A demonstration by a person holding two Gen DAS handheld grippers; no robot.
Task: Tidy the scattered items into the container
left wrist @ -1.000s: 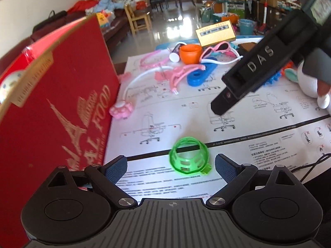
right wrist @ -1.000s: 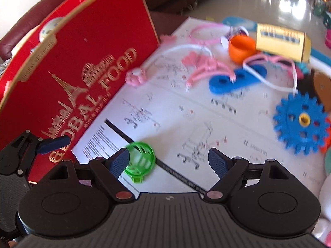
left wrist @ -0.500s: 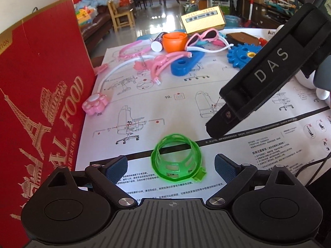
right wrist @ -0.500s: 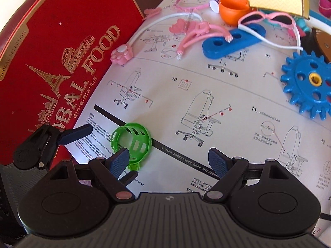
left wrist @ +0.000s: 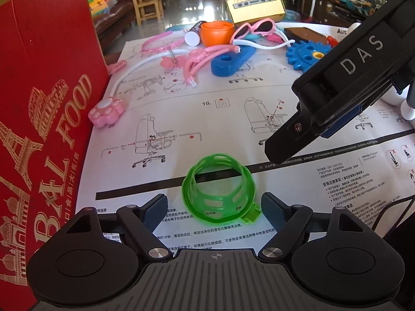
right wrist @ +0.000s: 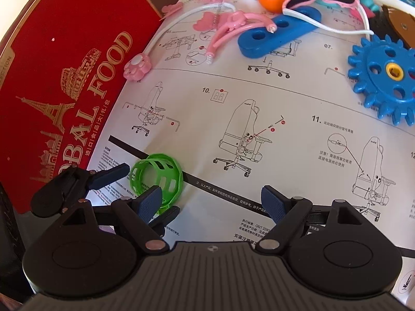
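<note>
The left gripper, jaws closing either side of the green lattice ring on the instruction sheet, should squeeze its walls squarely; the right gripper hangs spread and empty.

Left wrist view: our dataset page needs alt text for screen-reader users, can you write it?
The left gripper has its jaws closing around a green lattice ring lying on a printed instruction sheet, pads not yet touching it. A red box stands at left, the right gripper looms at right, and toys lie scattered beyond.
</note>
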